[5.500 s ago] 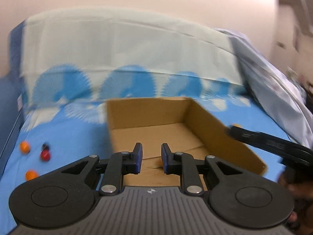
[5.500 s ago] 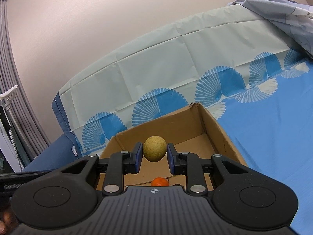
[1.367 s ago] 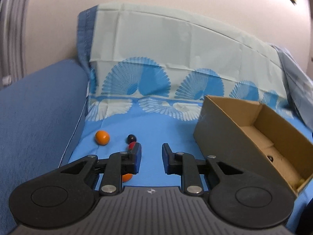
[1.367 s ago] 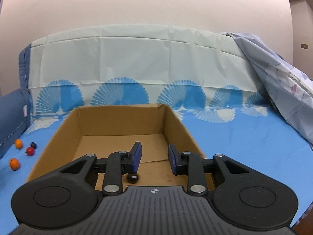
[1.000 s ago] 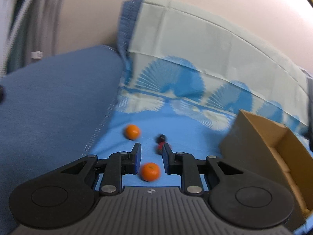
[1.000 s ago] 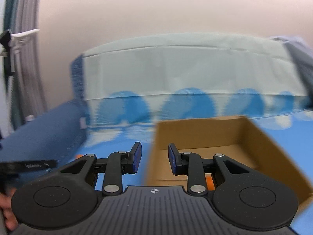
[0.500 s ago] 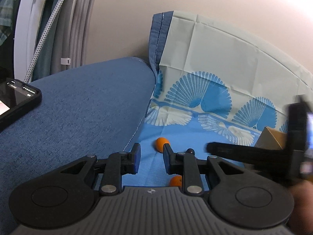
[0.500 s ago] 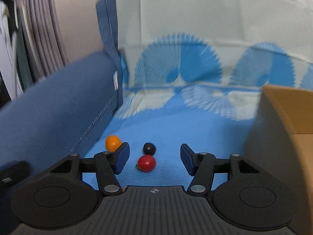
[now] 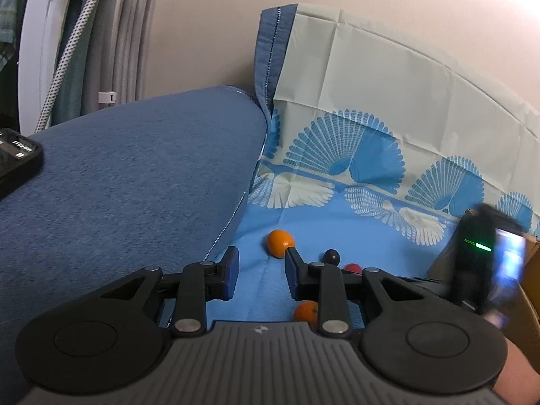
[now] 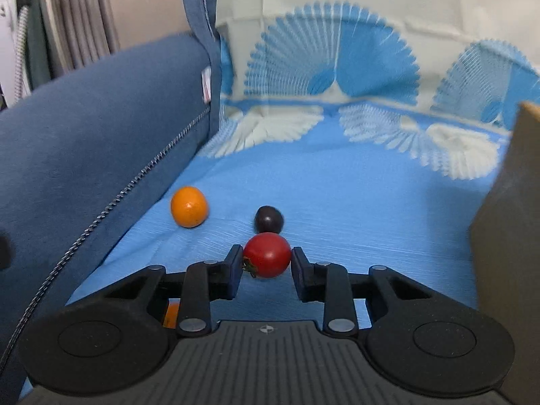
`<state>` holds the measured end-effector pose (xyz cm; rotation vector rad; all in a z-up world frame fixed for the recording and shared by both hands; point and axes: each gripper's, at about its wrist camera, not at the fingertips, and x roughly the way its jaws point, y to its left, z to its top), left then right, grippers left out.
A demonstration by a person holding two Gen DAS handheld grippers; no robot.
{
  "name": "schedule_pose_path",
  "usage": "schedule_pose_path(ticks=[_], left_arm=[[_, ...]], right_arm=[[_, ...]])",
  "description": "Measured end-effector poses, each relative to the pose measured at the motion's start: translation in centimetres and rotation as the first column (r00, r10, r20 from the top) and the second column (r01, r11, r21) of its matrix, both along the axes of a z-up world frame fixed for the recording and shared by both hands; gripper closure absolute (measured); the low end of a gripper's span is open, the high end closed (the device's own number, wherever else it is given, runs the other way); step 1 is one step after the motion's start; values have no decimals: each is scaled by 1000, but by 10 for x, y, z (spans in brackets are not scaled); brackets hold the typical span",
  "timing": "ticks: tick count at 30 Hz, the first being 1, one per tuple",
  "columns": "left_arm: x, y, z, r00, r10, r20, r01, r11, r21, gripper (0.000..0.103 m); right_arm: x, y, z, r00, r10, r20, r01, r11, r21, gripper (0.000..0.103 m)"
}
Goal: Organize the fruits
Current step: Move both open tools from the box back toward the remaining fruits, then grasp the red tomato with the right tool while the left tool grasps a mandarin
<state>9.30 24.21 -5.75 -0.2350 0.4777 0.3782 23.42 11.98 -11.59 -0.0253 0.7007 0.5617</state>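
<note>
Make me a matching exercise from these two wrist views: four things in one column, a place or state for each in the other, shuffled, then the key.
Things
1. tomato
2. dark fruit
3. phone
4. box

Places or states
A. on the blue cushion
B. between the right gripper's pads
C. at the right edge of the right wrist view
D. on the cloth just beyond the tomato

Pairs: 1-B, 2-D, 3-A, 4-C

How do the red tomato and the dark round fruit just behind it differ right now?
The red tomato is bright red and larger; the dark fruit is near-black and smaller. The tomato sits between the closing fingers of the right claw, which touch its sides; the dark fruit lies free. Both are round and glossy on the blue sheet.
</note>
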Motion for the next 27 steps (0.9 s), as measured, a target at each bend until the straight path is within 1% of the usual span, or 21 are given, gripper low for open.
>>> schedule_pose_path(ticks=[3, 5, 7, 9, 12, 13, 14, 16, 18, 20, 22, 25, 27], left_arm=[[7, 2, -5, 1000, 4, -4, -4, 1000, -8, 70], [16, 7, -10, 1000, 22, -20, -22, 999, -25, 70], [25, 12, -17, 998, 37, -41, -39, 998, -43, 70], [31, 15, -23, 997, 46, -61, -49, 998, -44, 70], [40, 15, -30, 997, 21, -77, -24, 999, -43, 68], [43, 14, -32, 997, 8, -80, -11, 999, -42, 65], [46, 14, -34, 997, 1, -81, -4, 999, -38, 59], [53, 14, -38, 996, -8, -89, 5, 999, -32, 55], [62, 14, -42, 995, -20, -98, 18, 1000, -26, 55], [77, 16, -45, 993, -24, -115, 21, 999, -26, 48], [95, 18, -49, 991, -30, -133, 26, 999, -36, 43], [121, 18, -52, 990, -41, -138, 38, 999, -24, 35], [137, 17, -56, 988, -37, -149, 34, 999, -20, 35]], right_arm=[[-27, -28, 12, 997, -30, 64, 28, 999, 29, 71], [-52, -45, 15, 992, -25, 123, 20, 999, 36, 71], [-78, -56, 12, 981, -15, 195, 14, 1000, 7, 71], [-99, -65, 4, 974, 7, 225, -3, 1000, -19, 71], [-114, -76, -8, 979, 13, 201, -8, 1000, -29, 71], [-118, -78, -13, 980, 4, 197, 2, 1000, -29, 71], [-120, -81, -17, 982, -7, 189, 11, 1000, -22, 71], [-122, -86, -24, 984, -37, 172, 38, 999, -3, 71], [-121, -88, -27, 984, -52, 168, 52, 999, 9, 71], [-120, -86, -28, 986, -48, 161, 46, 999, 13, 71], [-117, -85, -30, 989, -42, 144, 40, 999, 16, 71], [-116, -85, -31, 990, -46, 132, 44, 999, 17, 71], [-115, -84, -32, 990, -47, 130, 45, 999, 14, 71]])
